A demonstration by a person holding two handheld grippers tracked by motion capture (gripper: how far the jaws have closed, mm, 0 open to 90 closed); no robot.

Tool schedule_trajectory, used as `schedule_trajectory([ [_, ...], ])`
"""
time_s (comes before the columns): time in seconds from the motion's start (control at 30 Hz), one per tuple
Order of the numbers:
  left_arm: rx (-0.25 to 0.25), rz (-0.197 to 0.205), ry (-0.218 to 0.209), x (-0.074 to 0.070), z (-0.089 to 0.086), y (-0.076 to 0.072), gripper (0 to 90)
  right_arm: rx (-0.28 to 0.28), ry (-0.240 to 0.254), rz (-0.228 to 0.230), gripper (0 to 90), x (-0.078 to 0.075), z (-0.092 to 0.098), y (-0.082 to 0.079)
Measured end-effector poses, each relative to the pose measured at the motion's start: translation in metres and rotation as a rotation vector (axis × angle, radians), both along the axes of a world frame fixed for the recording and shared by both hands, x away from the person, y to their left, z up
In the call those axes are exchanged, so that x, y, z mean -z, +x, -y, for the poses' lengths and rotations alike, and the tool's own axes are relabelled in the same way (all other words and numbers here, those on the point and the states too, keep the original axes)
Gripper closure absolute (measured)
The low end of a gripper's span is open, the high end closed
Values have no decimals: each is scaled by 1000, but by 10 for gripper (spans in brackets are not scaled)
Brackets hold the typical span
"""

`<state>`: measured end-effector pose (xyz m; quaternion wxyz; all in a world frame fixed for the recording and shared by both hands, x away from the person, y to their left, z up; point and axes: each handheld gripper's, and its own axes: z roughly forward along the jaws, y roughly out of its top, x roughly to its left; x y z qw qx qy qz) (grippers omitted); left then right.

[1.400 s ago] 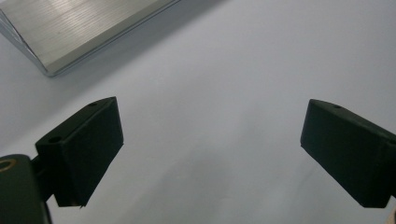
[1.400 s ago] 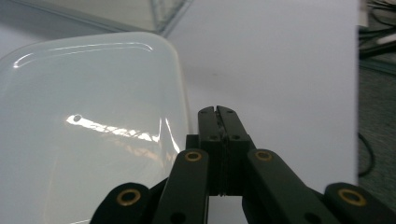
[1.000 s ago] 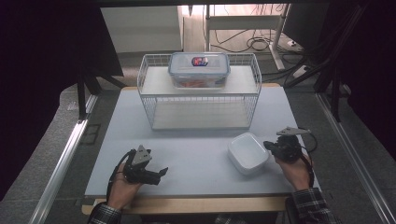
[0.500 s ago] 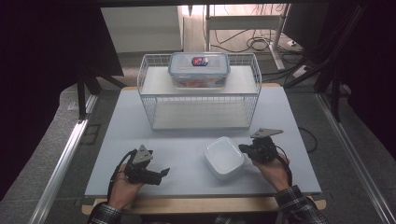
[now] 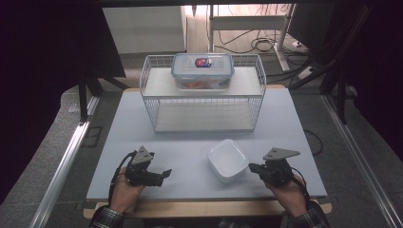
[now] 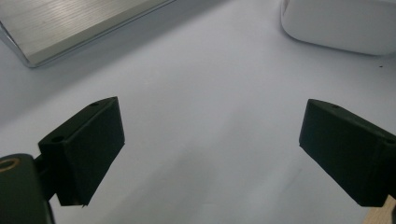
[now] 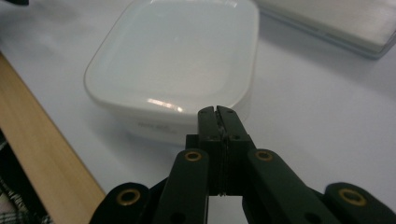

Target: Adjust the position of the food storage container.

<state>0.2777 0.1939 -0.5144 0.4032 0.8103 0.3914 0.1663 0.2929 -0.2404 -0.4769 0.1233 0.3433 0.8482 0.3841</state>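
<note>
A white, rounded-square bowl [image 5: 227, 160] stands empty on the pale table, right of the middle near the front. My right gripper [image 5: 251, 167] lies just to its right, jaws pressed together with nothing between them. In the right gripper view the shut tips [image 7: 217, 112] are at the bowl's [image 7: 177, 60] side wall; whether they touch it I cannot tell. My left gripper [image 5: 166, 173] rests at the front left, well apart from the bowl. Its jaws [image 6: 210, 149] stand wide open over bare table, with the bowl's edge [image 6: 336, 23] far off.
A white wire rack [image 5: 204, 102] stands at the back middle, with a clear lidded container [image 5: 203, 70] on its top shelf. The rack's base rail [image 6: 70, 23] lies ahead of the left gripper. A wooden strip [image 5: 199, 209] runs along the table's front edge.
The bowl has slid left from the table's right side, with the shut right gripper against it. In the last half second the bowl stayed put and the right gripper drew back right and nearer the front edge.
</note>
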Motion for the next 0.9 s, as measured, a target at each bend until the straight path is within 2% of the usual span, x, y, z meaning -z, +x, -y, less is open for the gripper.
schedule_trajectory([
  [0.1, -1, -3, -3, 0, 0, 1, 66, -27, -24, -47, 891, 7, -5, -3],
  [0.23, -2, -4, -6, -1, 2, 2, 69, -30, -42, -61, 892, 12, -9, 3],
  [0.33, -5, -13, -21, -1, 3, 5, 74, -15, -41, -70, 892, 14, -9, 14],
  [0.37, -7, -15, -25, -2, 5, 7, 74, -3, -34, -65, 892, 14, -9, 22],
  [0.43, -12, -17, -27, -2, 6, 8, 74, 0, -29, -67, 892, 13, -9, 27],
  [0.53, -54, -22, -23, -4, 9, 15, 74, 4, -16, -75, 892, 15, -12, 39],
  [0.6, -54, -28, -44, -5, 12, 20, 73, 5, -20, -81, 891, 17, -15, 46],
  [0.67, -47, -33, -32, -6, 16, 26, 78, 5, -27, -81, 891, 19, -19, 52],
  [0.7, -53, -32, -8, -5, 19, 30, 107, 6, -30, -80, 891, 19, -20, 54],
  [0.77, -49, -35, 12, -4, 24, 37, 122, 11, -30, -73, 890, 19, -23, 59],
  [0.8, -43, -35, 22, -4, 26, 40, 160, 10, -31, -70, 891, 19, -26, 63],
  [0.87, -25, -20, 50, -5, 33, 45, 266, 12, -32, -70, 891, 18, -30, 68],
  [0.9, -19, -16, 58, -6, 36, 48, 349, 8, -31, -73, 891, 19, -32, 71],
])
